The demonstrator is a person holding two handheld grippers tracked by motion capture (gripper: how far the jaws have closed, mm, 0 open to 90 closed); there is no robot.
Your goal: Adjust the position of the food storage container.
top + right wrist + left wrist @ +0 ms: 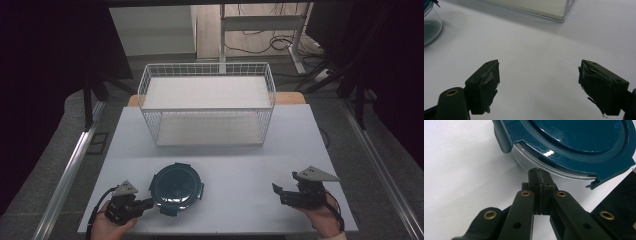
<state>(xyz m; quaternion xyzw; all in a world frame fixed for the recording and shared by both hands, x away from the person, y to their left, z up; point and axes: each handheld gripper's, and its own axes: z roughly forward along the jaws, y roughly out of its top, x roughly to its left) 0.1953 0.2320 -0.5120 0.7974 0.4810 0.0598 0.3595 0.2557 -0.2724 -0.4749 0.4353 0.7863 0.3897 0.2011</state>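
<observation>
Round container [176, 187] with dark teal clip lid; left tongs [539, 173] closed empty, right tongs [539, 87] wide apart.

Near left: the lidded container [176, 188] stood on the desk [240, 160], blocking the way straight ahead of the left tongs [148, 203], whose closed tips lay just at its glass wall below the lid rim.
Far middle: the white wire basket [207, 102] took up the back of the desk, its wire walls barring passage at that height.
Middle strip: bare desk ran between container and basket, wide enough to pass.
Near right: the right tongs [279, 191] stood parted over bare desk, well apart from container and basket.
</observation>
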